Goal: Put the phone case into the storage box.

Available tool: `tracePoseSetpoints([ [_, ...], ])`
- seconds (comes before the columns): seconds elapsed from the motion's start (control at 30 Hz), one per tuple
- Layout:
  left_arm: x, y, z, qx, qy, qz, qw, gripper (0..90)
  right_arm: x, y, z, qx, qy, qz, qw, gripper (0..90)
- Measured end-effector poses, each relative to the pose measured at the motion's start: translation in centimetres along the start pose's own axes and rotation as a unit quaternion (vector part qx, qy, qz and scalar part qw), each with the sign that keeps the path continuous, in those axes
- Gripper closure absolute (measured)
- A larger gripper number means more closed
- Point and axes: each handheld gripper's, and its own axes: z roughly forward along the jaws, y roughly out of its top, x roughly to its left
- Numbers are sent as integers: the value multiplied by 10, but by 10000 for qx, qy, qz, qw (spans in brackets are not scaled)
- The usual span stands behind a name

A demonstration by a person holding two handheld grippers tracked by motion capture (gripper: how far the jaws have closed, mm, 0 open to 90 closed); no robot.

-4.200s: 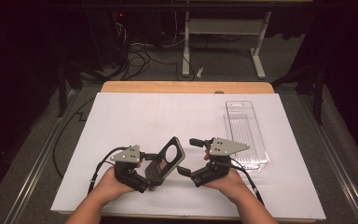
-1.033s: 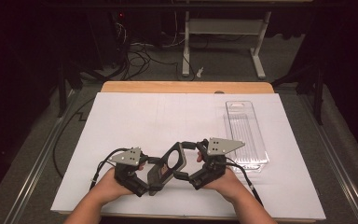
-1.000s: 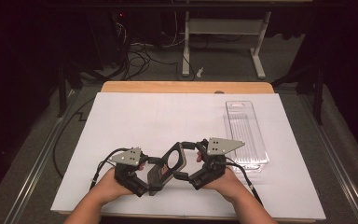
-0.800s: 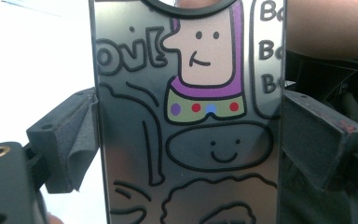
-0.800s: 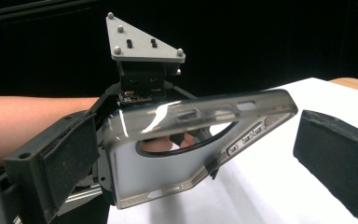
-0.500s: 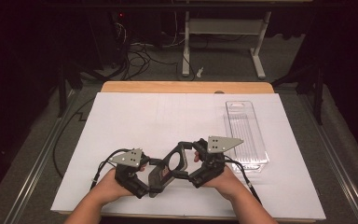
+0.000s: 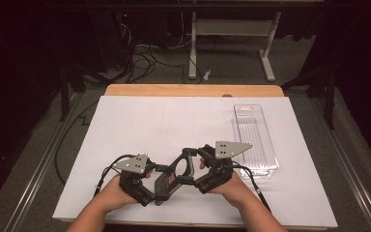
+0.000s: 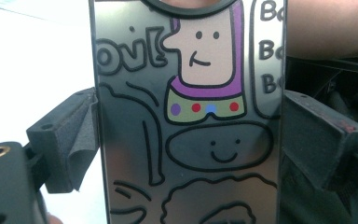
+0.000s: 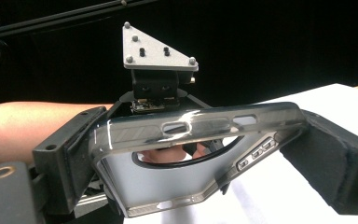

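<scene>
Holding a phone case between both grippers, I keep it raised just above the near edge of the white surface, roughly at its middle. My left gripper is clamped on the case's lower part; in the left gripper view the jaws press against its two long sides, and the case stands right before the camera, its glossy dark back covered in cartoon drawings, among them a figure in a purple hood. My right gripper grips the camera end of the case; in the right gripper view the jaws close on the grey translucent rim, and the case lies tilted with its big round cutout and side buttons showing. Beyond it in that view is my left gripper with its grey plate on top. A clear plastic tray lies on the surface just beside my right hand, on its far right.
</scene>
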Motion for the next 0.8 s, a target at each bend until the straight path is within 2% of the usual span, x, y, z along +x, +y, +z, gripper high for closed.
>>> tracePoseSetpoints([
  [0.6,-1,0,2,-13,-75,10,10000,128,1,0,-1,-75,100,28,9999,112],
  [0.8,-2,0,3,40,-13,98,9999,128,4,0,-1,-65,58,-14,10000,123],
])
